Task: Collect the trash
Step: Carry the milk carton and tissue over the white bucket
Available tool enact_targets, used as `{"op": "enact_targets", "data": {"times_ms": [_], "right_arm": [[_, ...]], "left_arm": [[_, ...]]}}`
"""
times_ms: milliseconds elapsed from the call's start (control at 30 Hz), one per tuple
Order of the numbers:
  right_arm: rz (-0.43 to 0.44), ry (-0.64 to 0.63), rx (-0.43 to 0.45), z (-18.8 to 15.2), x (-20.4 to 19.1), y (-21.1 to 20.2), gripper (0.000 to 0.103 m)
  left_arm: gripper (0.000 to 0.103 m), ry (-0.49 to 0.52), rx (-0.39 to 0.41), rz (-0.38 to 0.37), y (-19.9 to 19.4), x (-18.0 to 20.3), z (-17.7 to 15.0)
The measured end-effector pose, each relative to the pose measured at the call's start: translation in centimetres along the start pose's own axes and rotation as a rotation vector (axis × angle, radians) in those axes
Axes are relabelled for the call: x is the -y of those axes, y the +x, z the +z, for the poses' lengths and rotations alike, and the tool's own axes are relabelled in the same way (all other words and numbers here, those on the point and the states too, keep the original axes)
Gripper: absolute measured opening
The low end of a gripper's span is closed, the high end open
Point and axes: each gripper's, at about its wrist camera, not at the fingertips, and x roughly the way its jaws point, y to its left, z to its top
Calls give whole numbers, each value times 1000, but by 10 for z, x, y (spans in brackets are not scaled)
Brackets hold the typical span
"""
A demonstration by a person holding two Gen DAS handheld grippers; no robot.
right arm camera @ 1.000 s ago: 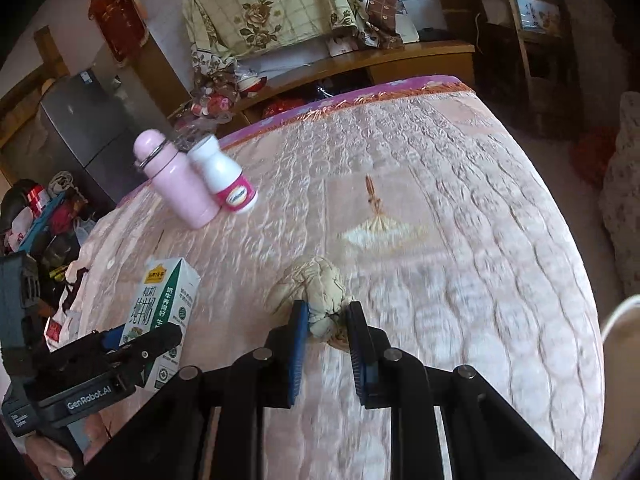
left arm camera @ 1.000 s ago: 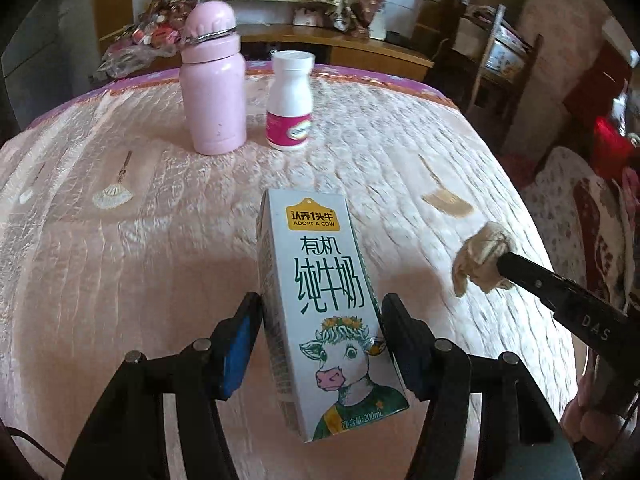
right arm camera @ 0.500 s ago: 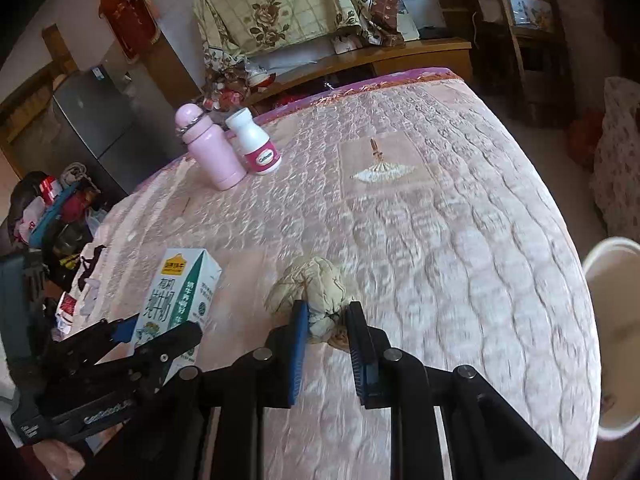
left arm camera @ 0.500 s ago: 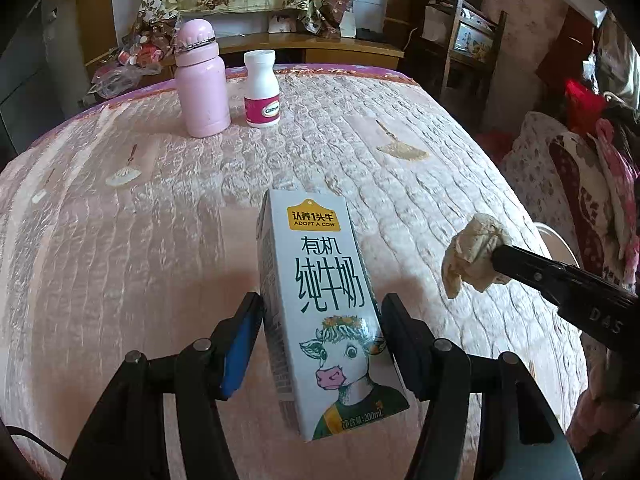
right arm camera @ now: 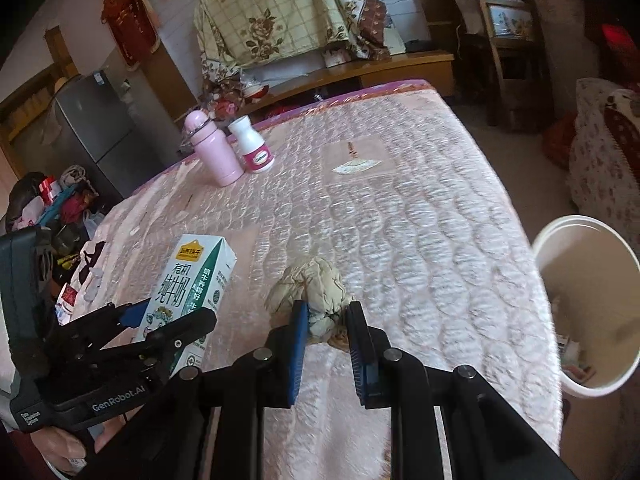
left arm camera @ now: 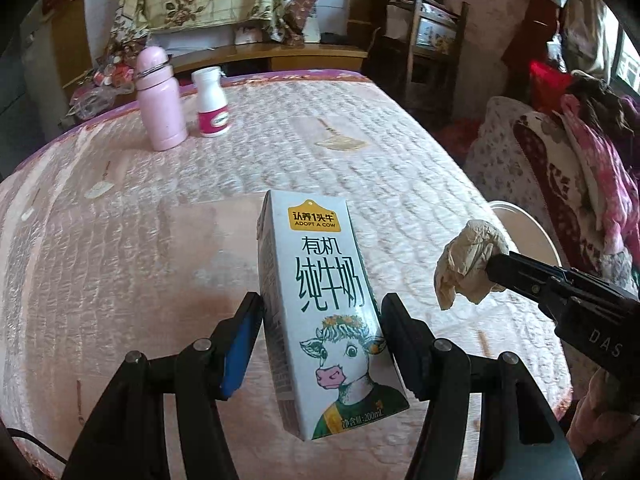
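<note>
Two grippers up above the pink bed cover (right arm camera: 420, 240), each one full. Left gripper (left arm camera: 322, 344) squeezed onto a milk carton (left arm camera: 324, 312), one pad on each narrow side, low down near the carton's bottom end. Held low like that, probably so most of the box sticks out front and can drop out easily. Long side of the carton pointing forward, away from the gripper, along the fingers. Top end farthest out and tipped a bit to the left, cow picture closest in, big face turned up to the camera.

Right gripper (right arm camera: 328, 340) pinched tight on a crumpled tissue (right arm camera: 310, 292), a soft wad bulging out past the fingertips. No long side to it, just a lump. Seen from the left camera, hanging out to the right of the carton, near but not touching.

White bucket (right arm camera: 588, 304) down off the right edge of the bed, right of the right gripper, open mouth up, some bits already inside. Looks like the trash bin, so both things likely lifted to go there.

Far ahead of both grippers: pink bottle (left arm camera: 160, 98) and small white bottle (left arm camera: 212, 102), standing side by side, not trash by the look of it.
</note>
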Motion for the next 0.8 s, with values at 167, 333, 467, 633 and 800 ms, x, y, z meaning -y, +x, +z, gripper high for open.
{"op": "enact_targets", "data": {"times_ms": [167,333,467,633,800], "right_arm": [[-55,15,24,-3,21,-21,22],[-121,44,54,-4,52,-41,22],[-166,78,71,-5,81,-55,22],[-228,124,81,-6,121,-69,22],[-284,178,88,-5,161,-81,22]], "left_arm": [[63,27,-4,-52,3,29,6],[63,70,-16,-106,13,65,14],[63,96,-17,-148,19,94,24],[63,134,-27,-193,33,133,40],[63,151,-56,-245,50,164,55]]}}
